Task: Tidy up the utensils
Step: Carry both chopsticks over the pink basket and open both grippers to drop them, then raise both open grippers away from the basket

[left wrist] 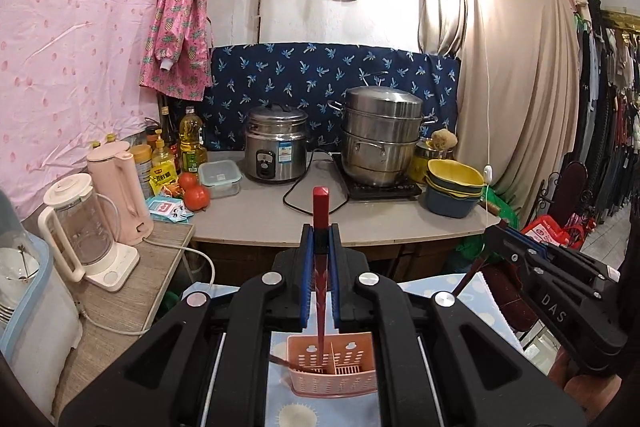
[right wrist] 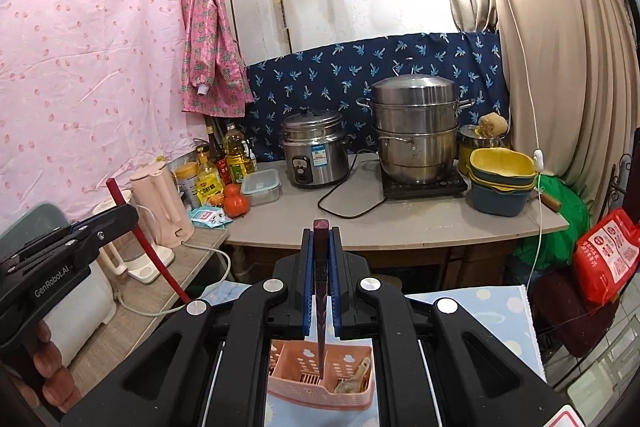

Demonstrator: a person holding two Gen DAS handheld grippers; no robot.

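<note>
Left claw (left wrist: 320,243) pinching red chopstick (left wrist: 321,211), right claw (right wrist: 321,247) a maroon chopstick (right wrist: 321,239)

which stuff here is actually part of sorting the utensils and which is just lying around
Part of the job:
- red chopstick in the left gripper
- dark chopstick in the right gripper
- pink utensil basket below them
- spoon already in the basket

Just lying about:
- rice cooker
- steamer pot
- tomatoes
- pink kettle
- stacked bowls
</note>
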